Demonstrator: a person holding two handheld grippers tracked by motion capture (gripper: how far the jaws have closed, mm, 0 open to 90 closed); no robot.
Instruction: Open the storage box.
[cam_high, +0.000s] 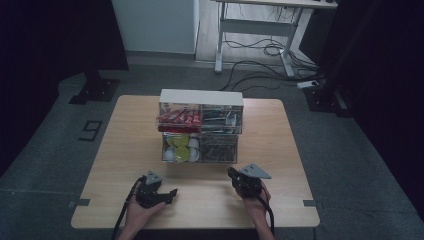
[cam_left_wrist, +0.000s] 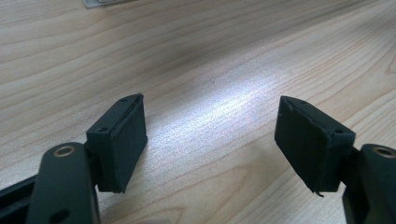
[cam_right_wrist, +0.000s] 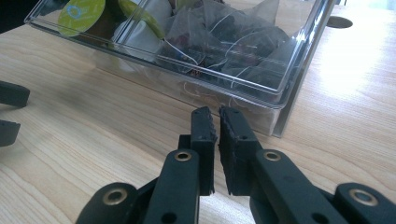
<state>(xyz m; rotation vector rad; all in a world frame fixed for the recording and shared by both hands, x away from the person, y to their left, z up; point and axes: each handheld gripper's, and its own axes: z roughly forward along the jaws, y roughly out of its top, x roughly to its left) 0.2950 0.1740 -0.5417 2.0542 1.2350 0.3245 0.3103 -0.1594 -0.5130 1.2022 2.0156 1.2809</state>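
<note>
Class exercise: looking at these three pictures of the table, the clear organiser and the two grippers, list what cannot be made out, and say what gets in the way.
- Print on the red packets in the clear plastic four-compartment organiser: too small, high view.
- Contents of the pyramid tea bags: blurred by mesh and glare, right gripper view.
- Organiser's far compartments: cut off by the top edge, right gripper view.

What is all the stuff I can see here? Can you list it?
Table: one, light wood, under everything.
Clear box: one, see-through with four sections, middle of the table.
Red packets: several, red, upper left section.
Round pods: several, yellow-green and white, lower left section.
Tea bags: a pile, pale mesh with dark filling, lower right section.
Desk: one, white legs, far back on the floor.
Left claw: one, black, open over bare table.
Right claw: one, black, shut, near the box.
</note>
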